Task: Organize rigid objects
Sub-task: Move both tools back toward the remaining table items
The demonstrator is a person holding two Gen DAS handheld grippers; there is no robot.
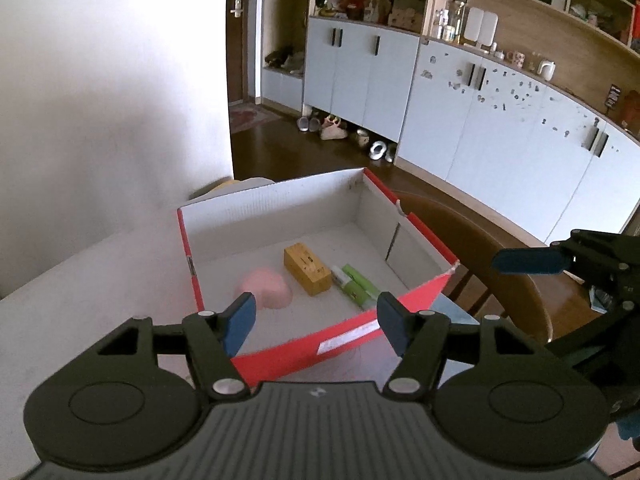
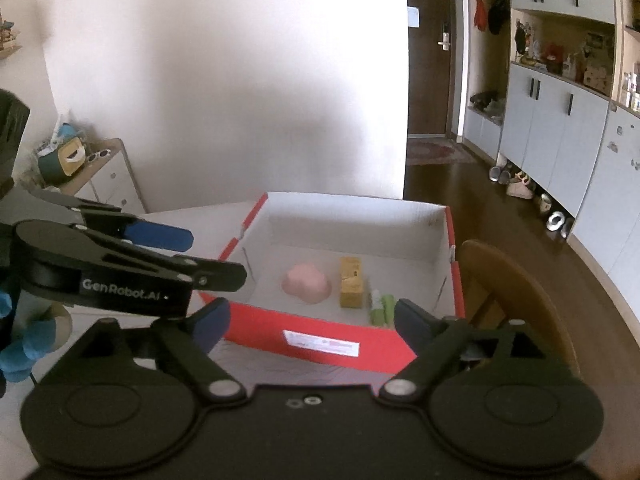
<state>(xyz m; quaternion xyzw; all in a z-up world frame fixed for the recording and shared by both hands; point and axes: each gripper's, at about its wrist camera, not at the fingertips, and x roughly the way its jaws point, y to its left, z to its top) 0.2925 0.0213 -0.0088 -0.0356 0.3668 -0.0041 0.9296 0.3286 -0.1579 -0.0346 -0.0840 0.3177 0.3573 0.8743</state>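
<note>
Box (red outside, white inside) sits on pale surface, open top, contents in a row L to R in left wrist view: pink heart-shaped piece at 9 o'clock of wooden block, green/white tube at 3 o'clock of block, just beside it. All three lie flat on box floor, side by side w/ long axes roughly parallel, prob. lined up to keep the rest of the floor free. L gripper: jaws spread, nothing btwn them, hovering at box near wall. R gripper: jaws spread wider, also empty, at near wall toward 5 o'clock corner. Judgement: items already stowed; both grippers clear of box.
</note>
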